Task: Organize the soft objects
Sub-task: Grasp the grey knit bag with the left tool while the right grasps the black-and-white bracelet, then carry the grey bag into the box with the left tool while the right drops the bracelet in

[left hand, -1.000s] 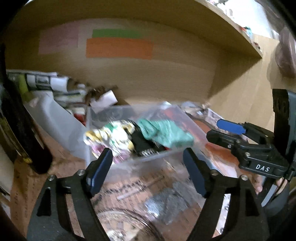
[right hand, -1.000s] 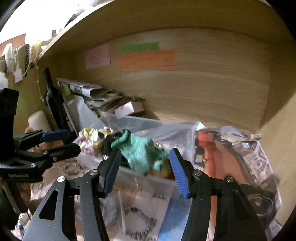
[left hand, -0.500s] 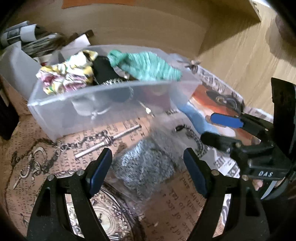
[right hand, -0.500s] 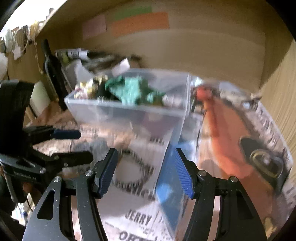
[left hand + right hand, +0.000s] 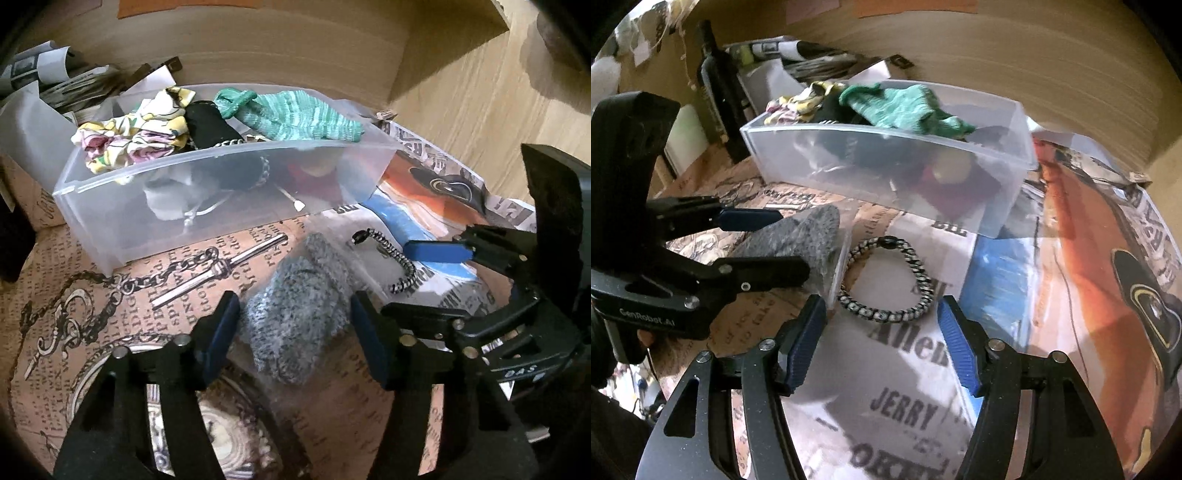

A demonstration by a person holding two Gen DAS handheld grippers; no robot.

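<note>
Your left gripper (image 5: 295, 325) is spread wide with nothing in it, its fingers either side of the grey knit (image 5: 295, 310) in a clear bag on the printed paper. Your right gripper (image 5: 882, 332) is just as wide and empty, with the braided band (image 5: 886, 280) lying between its fingertips, just beside the knit. Behind both sits the clear bin (image 5: 207, 206), holding the green knit (image 5: 295, 114), a floral cloth (image 5: 136, 133) and a black piece.

one clear plastic bin (image 5: 122, 229), one grey fuzzy pouch in a clear bag (image 5: 295, 314), one braided bracelet (image 5: 886, 280), one green knit item (image 5: 295, 116), one floral cloth (image 5: 136, 136), two grippers.
</note>
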